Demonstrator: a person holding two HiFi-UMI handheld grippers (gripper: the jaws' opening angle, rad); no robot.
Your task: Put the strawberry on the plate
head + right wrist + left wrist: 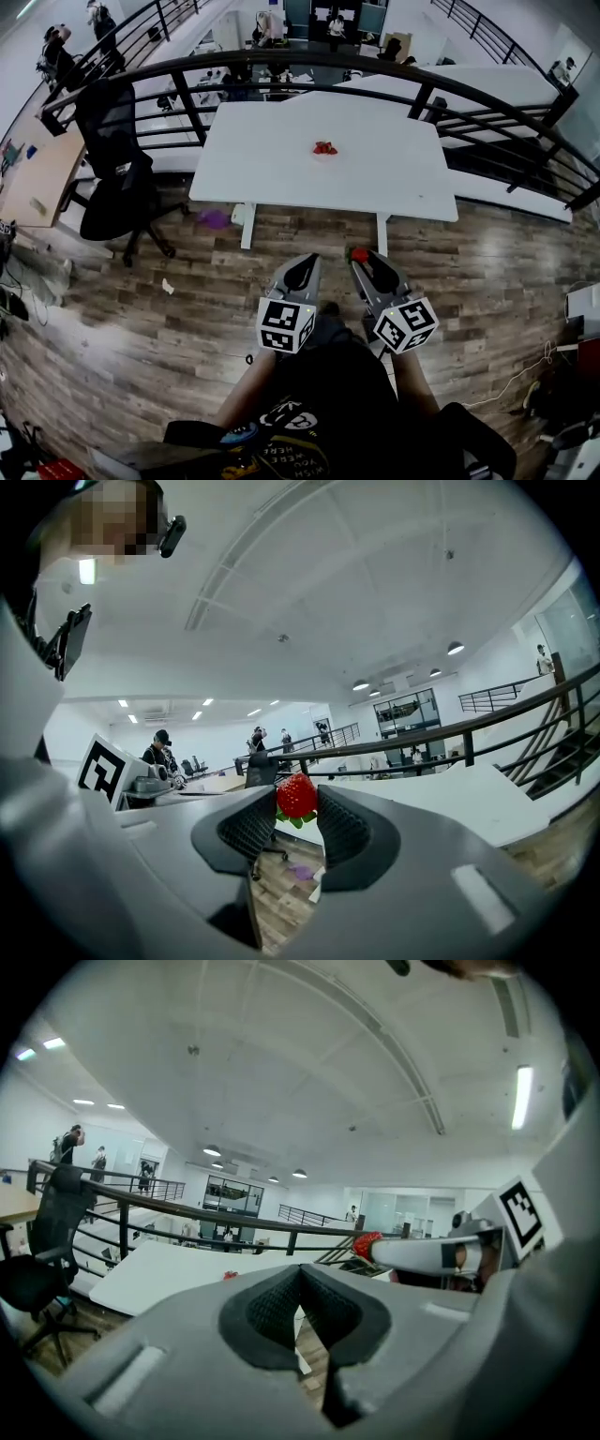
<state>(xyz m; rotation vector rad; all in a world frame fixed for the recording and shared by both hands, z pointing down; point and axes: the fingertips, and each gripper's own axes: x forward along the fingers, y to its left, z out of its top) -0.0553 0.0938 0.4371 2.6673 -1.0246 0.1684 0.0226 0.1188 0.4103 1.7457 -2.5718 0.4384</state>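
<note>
Open office mezzanine: wood plank floor (187, 309), and a curved black railing (281, 59) behind a white counter (281, 159).

The strawberry (296, 797) is red with green leaves at its base. It is up in the air, pinched between the two pads of the right hand-held gripper (297, 804). The jaws stand part open, closed onto the berry's sides. In the head view the berry sits at the gripper tips, over the floor, at 6 o'clock of the counter's near edge. It is not over the counter.

The left hand-held gripper (300, 274) is just beside the right one, at its 9 o'clock. Its pads meet at the tips with nothing between them. Both grippers point toward 12 o'clock, at the counter.

On the counter, at 12 o'clock from the grippers, is a small red thing (324, 148), well apart from the held berry. It is too small to tell whether a plate lies under it.

A black office chair (117, 187) stands at 10 o'clock by the counter's left end. A purple scrap (214, 218) lies on the floor near the counter's left leg. The person's dark shirt (328, 403) fills 6 o'clock. People (56, 47) stand by the railing at 11 o'clock.
</note>
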